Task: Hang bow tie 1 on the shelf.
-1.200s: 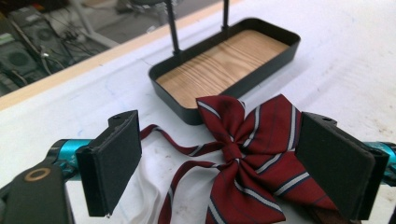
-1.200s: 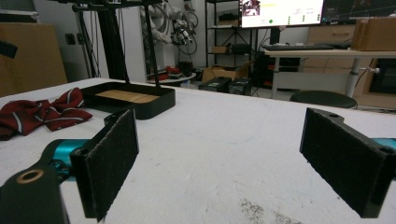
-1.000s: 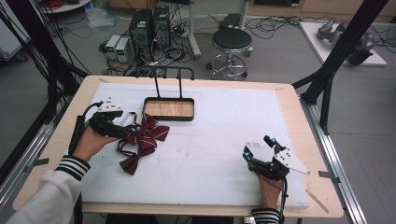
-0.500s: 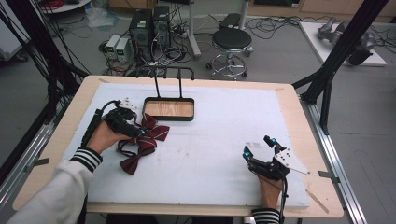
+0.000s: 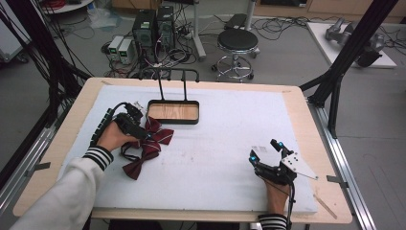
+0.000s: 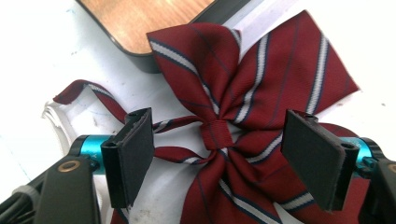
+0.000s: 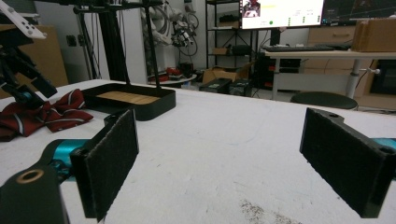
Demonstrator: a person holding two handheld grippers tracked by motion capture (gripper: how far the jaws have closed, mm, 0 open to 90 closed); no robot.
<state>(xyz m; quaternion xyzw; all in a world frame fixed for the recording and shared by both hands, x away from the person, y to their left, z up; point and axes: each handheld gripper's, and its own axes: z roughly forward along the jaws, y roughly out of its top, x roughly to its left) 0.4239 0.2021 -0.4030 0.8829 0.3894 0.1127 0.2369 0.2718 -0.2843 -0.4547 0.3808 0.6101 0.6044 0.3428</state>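
Left gripper (image 6: pixel 217 154) has slid in across the white foam mat (image 5: pixel 230 143) toward the shallow black tray with the wooden floor (image 5: pixel 173 112), and now it hangs right over the upper maroon striped fabric bow tie (image 6: pixel 243 112), which lies on the mat with one wing touching the tray's near rim. Those black padded jaws have just been closing in, yet they stand well apart, one on either side of the bow's knotted middle, with clear cloth showing between pad and knot on both sides, so nothing is gripped. In the high view the same gripper (image 5: pixel 139 132) sits just beside the tray's near-left corner, a striped-sleeved arm behind it. A second maroon striped bow tie (image 5: pixel 136 167) lies farther out from the tray, toward the person, with a thin strap looping between the two.

Over on the far side of the mat from the tray, the right gripper (image 5: pixel 265 155) rests low on the foam, jaws spread wide, nothing between them, only bare mat ahead in its own view (image 7: pixel 219 154).

My read: the approach is done and the pinch on the knot is under way; a firm grip comes next, then probably a short lift into the tray
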